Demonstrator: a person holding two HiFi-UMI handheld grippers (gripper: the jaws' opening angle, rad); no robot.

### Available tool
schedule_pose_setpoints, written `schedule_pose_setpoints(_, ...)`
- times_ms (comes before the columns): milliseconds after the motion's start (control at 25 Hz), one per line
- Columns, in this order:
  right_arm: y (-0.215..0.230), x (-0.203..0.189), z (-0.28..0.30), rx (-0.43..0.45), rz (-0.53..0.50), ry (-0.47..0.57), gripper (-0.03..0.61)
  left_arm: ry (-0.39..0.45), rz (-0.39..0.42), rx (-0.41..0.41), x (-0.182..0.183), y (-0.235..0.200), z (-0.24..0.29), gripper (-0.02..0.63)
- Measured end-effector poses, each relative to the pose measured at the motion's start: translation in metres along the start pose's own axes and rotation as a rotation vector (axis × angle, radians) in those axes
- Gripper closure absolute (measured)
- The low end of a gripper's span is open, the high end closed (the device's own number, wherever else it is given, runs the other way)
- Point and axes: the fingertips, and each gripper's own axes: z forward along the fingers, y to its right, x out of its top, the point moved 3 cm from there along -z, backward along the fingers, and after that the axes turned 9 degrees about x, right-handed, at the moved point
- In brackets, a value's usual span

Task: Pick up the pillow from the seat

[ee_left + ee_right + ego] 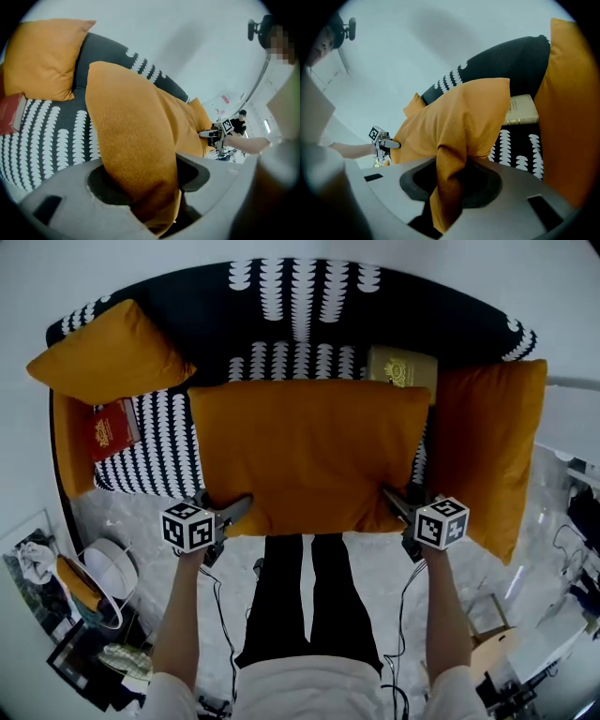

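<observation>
So the orange pillow [309,451] is stretched out flat between the two grippers, over the front of the black-and-white patterned seat [169,451]. The left gripper [239,507] has its fingers clamped on a fat bunch of the near-left corner; the right gripper [392,499] has its fingers pinched tight on a thinner fold of the near-right corner. Two more orange pillows sit at the ends, left [108,352] and right [487,446], plus a red book [111,427] and a tan book [401,367] on the seat
</observation>
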Motion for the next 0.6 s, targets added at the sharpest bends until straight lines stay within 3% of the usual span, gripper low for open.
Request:
schedule_pose_setpoints(320, -0.07, 0.037, -0.064, 0.072, -0.08, 0.081, 0.453, 0.101, 0.066, 0.043, 0.033, 0.057, -0.093, 0.339)
schedule_pose_setpoints(600, -0.119, 0.053, -0.124, 0.11, -0.149, 0.121, 0.451, 0.173, 0.097, 0.078, 0.037, 0.111, -0.158, 0.339)
